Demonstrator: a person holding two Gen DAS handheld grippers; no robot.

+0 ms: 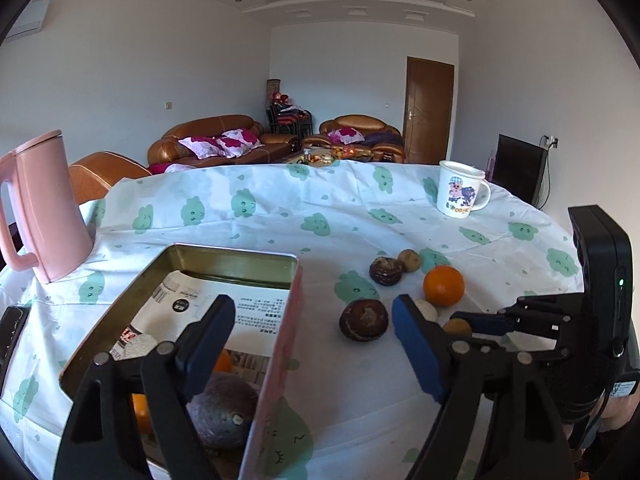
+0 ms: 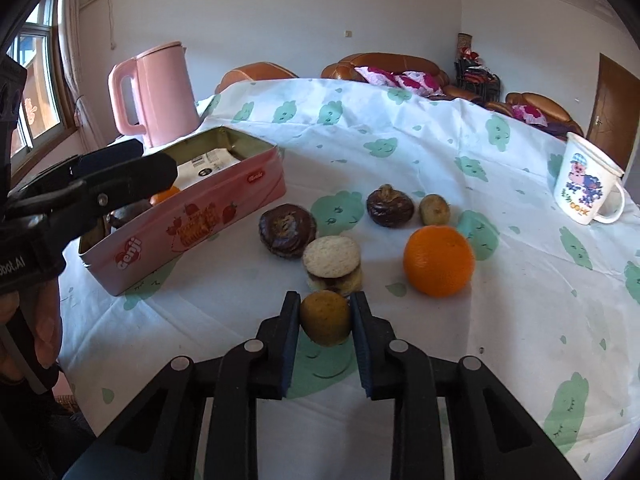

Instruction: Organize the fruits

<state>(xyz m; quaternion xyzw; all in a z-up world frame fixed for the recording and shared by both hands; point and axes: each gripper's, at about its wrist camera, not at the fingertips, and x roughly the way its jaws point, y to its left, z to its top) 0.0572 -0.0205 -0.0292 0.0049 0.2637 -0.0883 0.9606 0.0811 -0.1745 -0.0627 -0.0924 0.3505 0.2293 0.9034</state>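
Note:
My right gripper point(image 2: 325, 320) is shut on a small brownish-yellow fruit point(image 2: 325, 317), low over the table cloth. Beyond it lie a stacked sandwich biscuit point(image 2: 333, 264), an orange point(image 2: 438, 261), two dark brown fruits point(image 2: 287, 230) point(image 2: 390, 206) and a small kiwi-like fruit point(image 2: 435, 209). My left gripper point(image 1: 312, 344) is open and empty, its left finger over the pink tin point(image 1: 276, 344), its right finger outside. The tin point(image 2: 192, 232) holds a dark fruit point(image 1: 224, 412), orange fruit point(image 1: 141, 412) and a paper packet point(image 1: 224, 304).
A pink kettle point(image 1: 44, 208) stands left of the tin. A white cartoon mug point(image 1: 460, 194) stands at the far right of the round table point(image 1: 280, 208). Sofas and a door lie beyond the table.

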